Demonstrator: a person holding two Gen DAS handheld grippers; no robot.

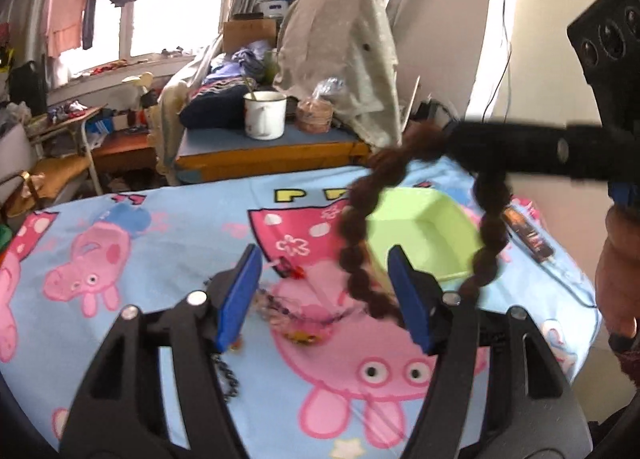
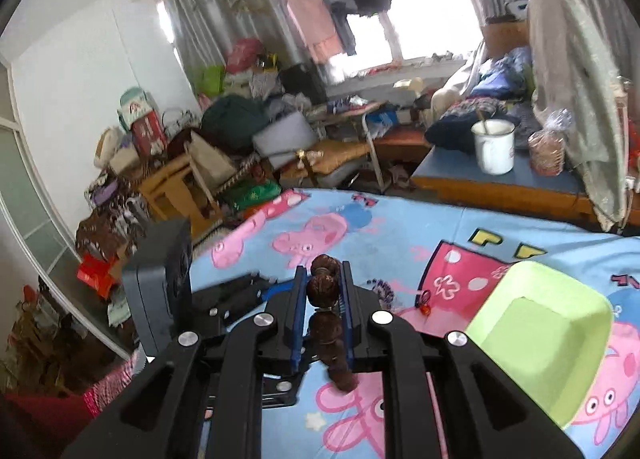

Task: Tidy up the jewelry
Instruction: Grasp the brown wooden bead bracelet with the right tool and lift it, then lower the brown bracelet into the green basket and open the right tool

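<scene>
Pinching a string of knobbly brown beads (image 2: 325, 291), your right gripper (image 2: 323, 309) fingers are clamping tight, the loop dangling above the lime-green plastic bowl (image 2: 540, 335); your left gripper (image 1: 324, 291) fingers are standing wide and empty over tangled jewelry (image 1: 296, 311) on the cartoon-print bed sheet (image 1: 168, 227).

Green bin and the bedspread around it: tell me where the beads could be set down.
The green bin looks empty, so it is the roomiest spot. The bedspread lies bare toward the far left. It is crowded between the left gripper fingers, where small jewelry lies.
</scene>
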